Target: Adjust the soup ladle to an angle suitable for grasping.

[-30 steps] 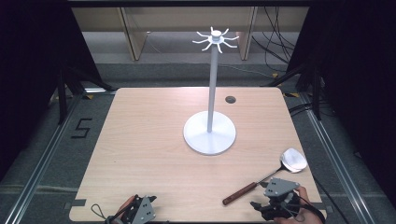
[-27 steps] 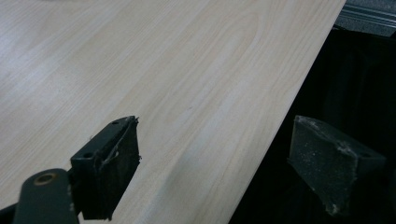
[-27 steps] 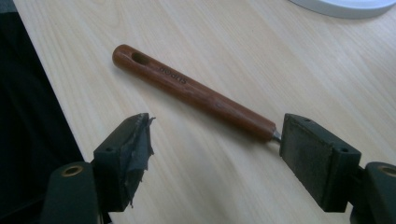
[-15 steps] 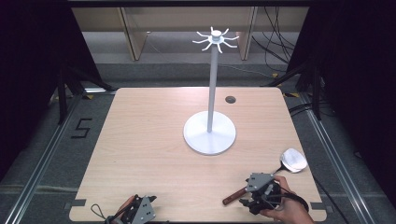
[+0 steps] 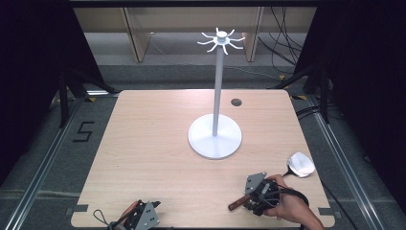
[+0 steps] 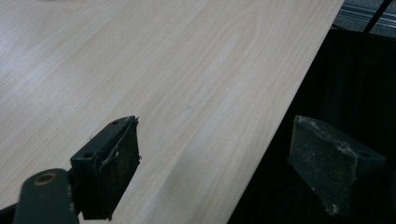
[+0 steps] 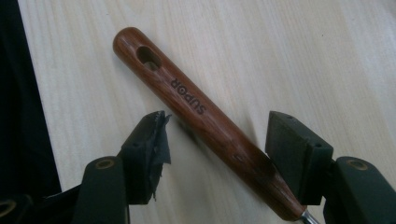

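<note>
A spatula lies on the table near the front right, its metal head (image 5: 300, 164) toward the right edge and its brown wooden handle (image 5: 236, 205) pointing front-left. My right gripper (image 5: 250, 197) hovers over that handle. In the right gripper view the handle (image 7: 196, 109), marked SUPOR and with a hanging hole at its end, runs slantwise between the two black pads (image 7: 148, 144). The right gripper (image 7: 217, 144) is open; its jaws have just been closing, with a gap left beside the handle. My left gripper (image 5: 145, 214) rests open at the table's front-left edge, nothing between its pads (image 6: 116, 163).
A white stand with a round base (image 5: 214, 139) and a tall pole topped by several hooks (image 5: 221, 40) stands mid-table. A dark round hole (image 5: 236, 102) sits behind it. The wooden table (image 5: 143, 143) drops off just beside the left gripper (image 6: 215, 163).
My right hand has slid left from beside the spatula's head to over the wooden handle, and its jaws have narrowed. The left gripper has stayed put.
</note>
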### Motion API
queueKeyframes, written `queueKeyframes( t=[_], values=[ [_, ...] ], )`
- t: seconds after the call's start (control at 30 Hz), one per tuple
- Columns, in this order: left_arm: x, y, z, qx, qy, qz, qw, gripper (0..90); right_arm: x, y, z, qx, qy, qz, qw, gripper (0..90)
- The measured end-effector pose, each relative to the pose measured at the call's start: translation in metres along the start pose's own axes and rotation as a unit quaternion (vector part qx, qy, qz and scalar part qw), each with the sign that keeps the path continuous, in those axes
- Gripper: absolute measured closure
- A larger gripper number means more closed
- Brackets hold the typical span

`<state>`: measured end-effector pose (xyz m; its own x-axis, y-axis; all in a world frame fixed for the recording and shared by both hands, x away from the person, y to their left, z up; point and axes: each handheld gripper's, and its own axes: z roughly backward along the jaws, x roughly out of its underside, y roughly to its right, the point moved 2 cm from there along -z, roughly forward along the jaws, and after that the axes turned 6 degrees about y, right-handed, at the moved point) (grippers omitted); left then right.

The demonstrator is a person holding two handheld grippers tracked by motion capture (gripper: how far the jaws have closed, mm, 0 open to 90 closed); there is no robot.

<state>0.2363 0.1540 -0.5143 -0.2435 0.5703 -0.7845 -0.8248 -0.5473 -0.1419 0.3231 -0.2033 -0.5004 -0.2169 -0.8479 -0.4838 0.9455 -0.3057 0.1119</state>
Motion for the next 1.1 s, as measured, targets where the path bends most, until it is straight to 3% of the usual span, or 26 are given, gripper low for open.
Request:
queueKeyframes(
  t=[0.13,0.2,0.37,0.5,0.6,0.63,0.67,0.73,0.77,1.0,1.07,1.1],
  values=[
    [0.000,0.001,0.000,-0.001,0.001,-0.003,1.0000,15.3,0.000,0.003,-0.003,-0.003,-0.007,-0.004,1.0000,40.7],
    [0.000,0.000,0.000,0.000,-0.001,-0.001,1.0000,15.3,-0.001,0.006,-0.004,-0.019,-0.012,-0.008,0.9997,41.0],
    [0.000,0.000,0.000,0.001,0.002,-0.001,1.0000,15.3,-0.005,0.009,-0.005,-0.032,-0.023,-0.008,0.9992,42.5],
    [0.000,0.001,0.000,0.005,0.001,0.001,1.0000,15.3,-0.015,0.016,-0.010,-0.041,-0.046,-0.012,0.9980,46.3],
    [0.000,0.000,0.000,0.003,0.003,0.006,1.0000,15.3,-0.020,0.019,-0.012,-0.042,-0.058,-0.024,0.9972,46.5],
    [0.000,0.001,0.000,0.004,0.005,0.006,1.0000,15.3,-0.025,0.024,-0.016,-0.037,-0.064,-0.007,0.9973,48.0],
    [0.000,0.001,0.000,0.005,0.004,0.007,1.0000,15.3,-0.028,0.023,-0.017,-0.036,-0.066,-0.030,0.9967,48.8],
    [0.000,0.001,0.000,0.006,0.004,0.008,0.9999,15.3,-0.030,0.024,-0.019,-0.042,-0.064,-0.025,0.9968,50.0],
    [0.000,0.000,0.000,0.005,0.005,0.007,1.0000,15.3,-0.035,0.028,-0.020,-0.036,-0.078,-0.030,0.9958,52.3],
    [0.000,0.000,0.000,0.004,0.006,0.007,0.9999,15.3,-0.047,0.032,-0.027,-0.037,-0.082,-0.043,0.9950,59.8],
    [0.000,0.001,0.000,0.007,0.004,0.006,1.0000,15.3,-0.052,0.031,-0.027,-0.033,-0.102,-0.065,0.9921,62.0],
    [0.000,0.001,0.000,0.006,0.005,0.006,0.9999,15.3,-0.053,0.033,-0.027,-0.030,-0.106,-0.055,0.9924,62.3]
  ],
)
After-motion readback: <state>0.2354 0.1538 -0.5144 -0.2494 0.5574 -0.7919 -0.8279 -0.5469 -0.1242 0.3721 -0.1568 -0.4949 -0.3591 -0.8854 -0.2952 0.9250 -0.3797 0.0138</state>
